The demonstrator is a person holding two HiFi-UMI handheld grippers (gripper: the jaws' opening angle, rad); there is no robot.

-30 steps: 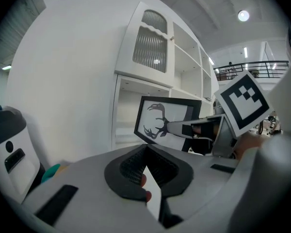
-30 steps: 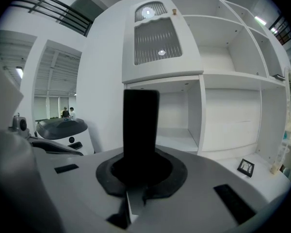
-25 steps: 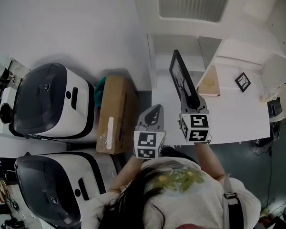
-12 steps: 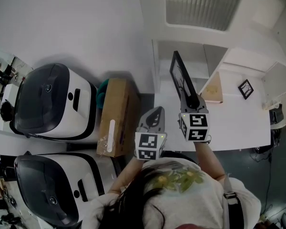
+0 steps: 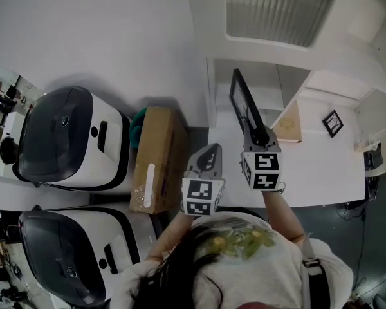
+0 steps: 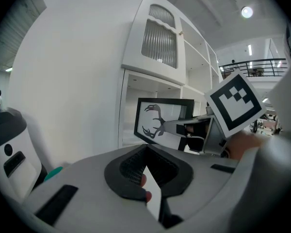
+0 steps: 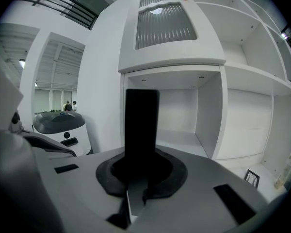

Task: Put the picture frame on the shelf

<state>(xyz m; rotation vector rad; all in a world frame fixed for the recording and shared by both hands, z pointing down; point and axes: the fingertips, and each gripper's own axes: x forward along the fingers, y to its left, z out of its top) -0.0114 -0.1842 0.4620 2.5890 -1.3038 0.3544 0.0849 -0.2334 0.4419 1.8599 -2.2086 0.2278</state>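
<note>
No writing, number or brand can be read anywhere. The marker cube (image 5: 264, 170) on the right gripper (image 5: 255, 134) and the cube (image 5: 201, 196) on the left gripper (image 5: 208, 153) carry only black-and-white square patterns, not letters. A white strip label (image 5: 147, 179) lies along the top of the cardboard box (image 5: 159, 140), too small to show any print. The picture frame (image 6: 162, 122) holds a black antler drawing with no caption. The small frame (image 5: 332, 123) near the desk's far right corner shows a pattern too small to make out.
</note>
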